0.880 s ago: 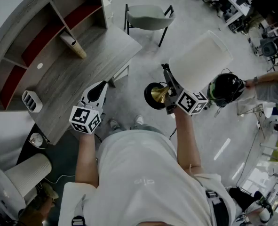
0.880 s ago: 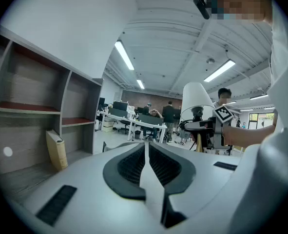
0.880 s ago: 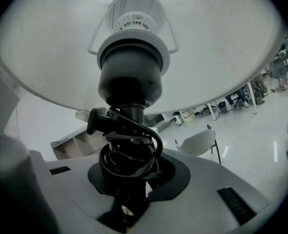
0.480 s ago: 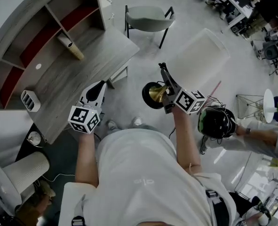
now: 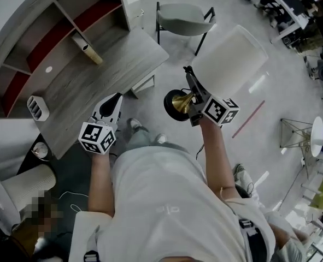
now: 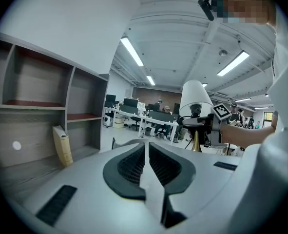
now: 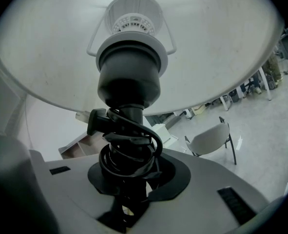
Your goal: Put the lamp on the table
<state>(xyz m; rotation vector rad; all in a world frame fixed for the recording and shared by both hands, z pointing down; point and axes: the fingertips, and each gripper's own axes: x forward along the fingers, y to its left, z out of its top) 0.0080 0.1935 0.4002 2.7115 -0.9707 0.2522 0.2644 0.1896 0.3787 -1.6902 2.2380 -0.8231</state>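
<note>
The lamp has a white shade point(image 5: 229, 59) and a brass foot on a black base point(image 5: 177, 103). My right gripper point(image 5: 197, 98) is shut on its dark stem, holding it in the air over the floor, to the right of the wooden table point(image 5: 101, 78). In the right gripper view the stem, wrapped in black cord point(image 7: 129, 152), sits between the jaws of the right gripper point(image 7: 131, 182), under the shade point(image 7: 217, 48). My left gripper point(image 5: 111, 109) hovers at the table's near corner; in its own view the left gripper point(image 6: 146, 150) is shut and holds nothing, with the lamp point(image 6: 194, 101) to its right.
A grey chair point(image 5: 184, 19) stands beyond the table's far end. A shelf unit point(image 5: 46, 34) backs the table. On the table lie a beige book point(image 5: 88, 51) and a white slotted holder point(image 5: 36, 108). A white cylinder point(image 5: 27, 185) stands at lower left.
The person in a black helmet who passed at the right has left the view. The lamp stays in my right gripper, nearly in the same place; the left gripper has barely moved.
</note>
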